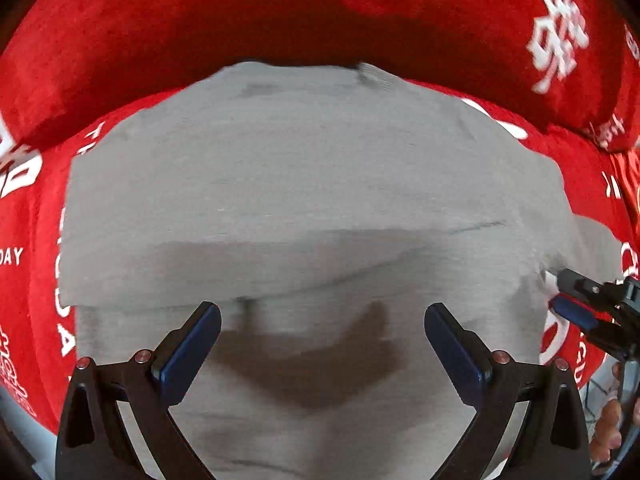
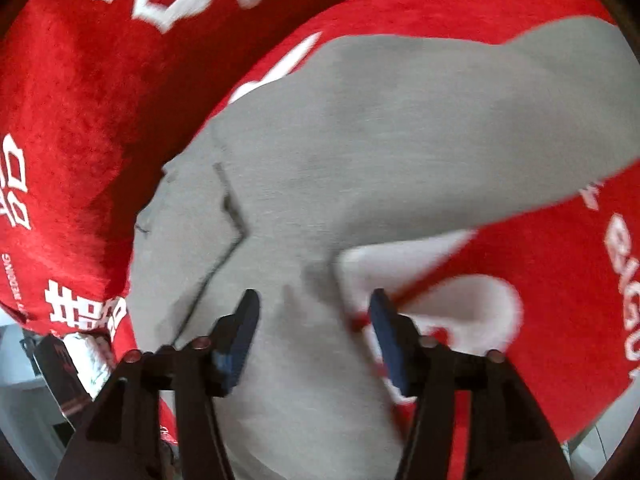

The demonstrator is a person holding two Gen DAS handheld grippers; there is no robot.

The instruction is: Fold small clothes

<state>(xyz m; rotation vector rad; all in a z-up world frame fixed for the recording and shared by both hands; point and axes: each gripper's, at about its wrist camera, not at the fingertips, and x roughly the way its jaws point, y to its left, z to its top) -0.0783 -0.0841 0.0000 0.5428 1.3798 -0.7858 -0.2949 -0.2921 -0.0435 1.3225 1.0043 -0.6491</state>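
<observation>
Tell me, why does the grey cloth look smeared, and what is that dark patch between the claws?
Left wrist view: the dark patch is the left gripper's own shadow on the grey garment; the cloth shows faint motion streaks. Right wrist view: stronger motion blur smears the garment and the red cover's white print. Both views: the fisheye lens bends edges, with dark corners.

One grey garment (image 1: 304, 184), one red printed cover (image 1: 120, 32), two tongs: left tongs (image 1: 322, 344), right tongs (image 2: 314, 332).
</observation>
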